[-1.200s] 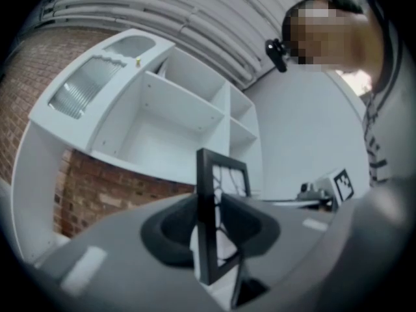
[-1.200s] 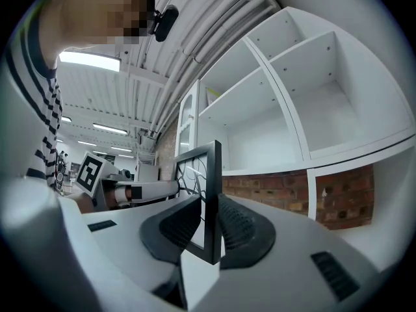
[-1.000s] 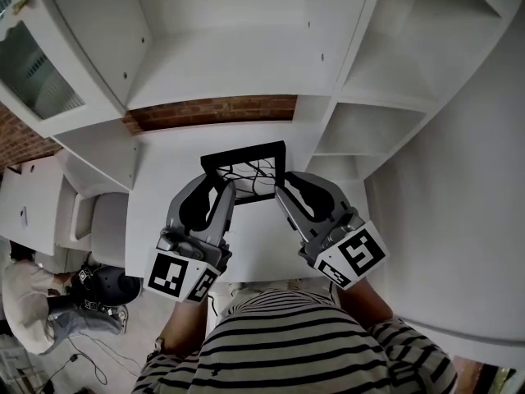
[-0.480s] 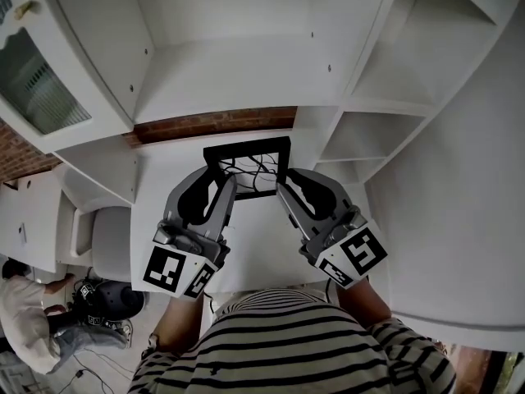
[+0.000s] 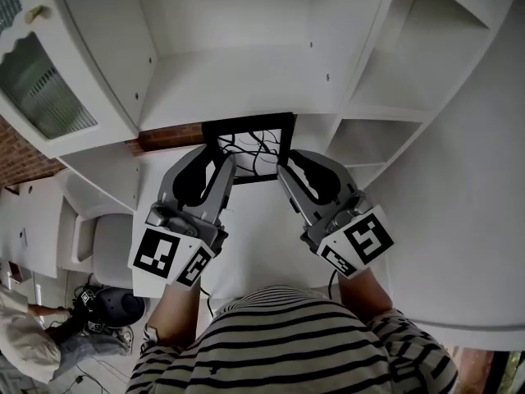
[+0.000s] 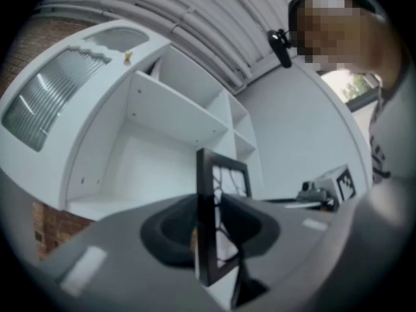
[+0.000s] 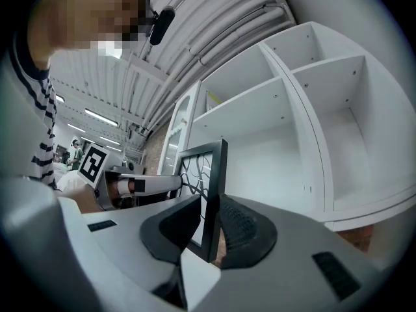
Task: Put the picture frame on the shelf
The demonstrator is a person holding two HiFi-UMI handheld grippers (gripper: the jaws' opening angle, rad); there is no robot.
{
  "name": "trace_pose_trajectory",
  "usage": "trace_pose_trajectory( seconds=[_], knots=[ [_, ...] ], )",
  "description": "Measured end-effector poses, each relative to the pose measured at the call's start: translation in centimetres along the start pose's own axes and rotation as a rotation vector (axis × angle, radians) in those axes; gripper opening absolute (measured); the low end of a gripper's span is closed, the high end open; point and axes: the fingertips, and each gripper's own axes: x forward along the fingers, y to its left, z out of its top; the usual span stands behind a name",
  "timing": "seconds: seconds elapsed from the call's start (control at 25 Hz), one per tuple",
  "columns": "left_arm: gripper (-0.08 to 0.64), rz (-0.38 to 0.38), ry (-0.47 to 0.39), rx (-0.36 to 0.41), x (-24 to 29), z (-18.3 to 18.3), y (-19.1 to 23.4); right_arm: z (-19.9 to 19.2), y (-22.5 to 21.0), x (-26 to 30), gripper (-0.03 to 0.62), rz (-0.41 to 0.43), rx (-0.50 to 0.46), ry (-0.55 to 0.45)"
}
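A black picture frame with a white picture of dark branching lines stands upright, held between both grippers. My left gripper is shut on its left edge and my right gripper is shut on its right edge. In the left gripper view the frame stands edge-on between the dark pads of that gripper. The right gripper view shows the frame clamped in the right gripper the same way. The frame's top edge reaches the front lip of the wide white shelf.
The shelf unit has smaller compartments on the right and a ribbed-glass cabinet door on the left. A brick strip shows under the shelf, above a white counter. A person crouches on the floor at the lower left.
Both grippers have carried the frame up and away from me, from over the counter to the shelf's front lip. The grips on both edges are unchanged.
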Motion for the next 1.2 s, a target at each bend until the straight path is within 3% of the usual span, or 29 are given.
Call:
trace_pose_trajectory(
  seconds=[0.72, 1.2],
  knots=[
    [0.103, -0.018, -0.045, 0.086, -0.28, 0.93, -0.56, 0.38, 0.51, -0.53, 0.064, -0.034, -0.069, -0.13],
    [0.104, -0.007, -0.058, 0.114, -0.32, 0.93, -0.61, 0.26, 0.52, -0.49, 0.064, -0.061, -0.072, -0.155]
  ],
)
